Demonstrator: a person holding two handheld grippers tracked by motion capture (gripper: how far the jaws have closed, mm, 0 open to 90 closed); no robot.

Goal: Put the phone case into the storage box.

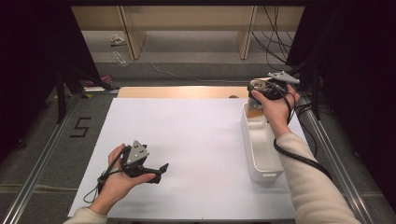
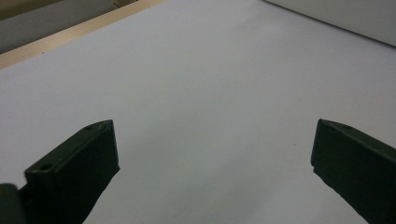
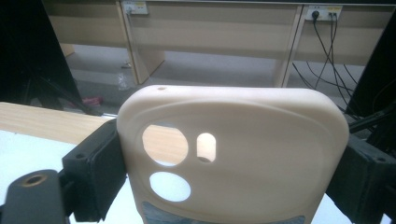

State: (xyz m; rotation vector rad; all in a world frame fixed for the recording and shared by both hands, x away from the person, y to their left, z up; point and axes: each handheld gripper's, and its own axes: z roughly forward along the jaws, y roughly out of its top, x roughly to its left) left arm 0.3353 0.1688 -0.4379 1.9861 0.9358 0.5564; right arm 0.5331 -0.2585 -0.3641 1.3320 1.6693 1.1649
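Note:
A cream phone case (image 3: pixel 243 154) with camera cut-outs stands upright between the jaws of my right gripper (image 3: pixel 231 168), which is shut on its two side edges. In the high view the right gripper (image 1: pixel 262 89) is held above the far end of a white bin (image 1: pixel 247 144) at the right of the table. My left gripper (image 1: pixel 159 172) rests low over the near left of the white mat (image 1: pixel 187 135). Its jaws point right and stand wide open, and the left gripper (image 2: pixel 215 154) has only bare mat between them.
A strip of wooden table edge (image 1: pixel 182 91) runs behind the mat. Beyond it are the floor, desk legs and cables (image 3: pixel 322 42). Metal rails (image 1: pixel 42 154) and dark frames flank the table. The bin's white wall (image 2: pixel 350 18) lies ahead of the left gripper.

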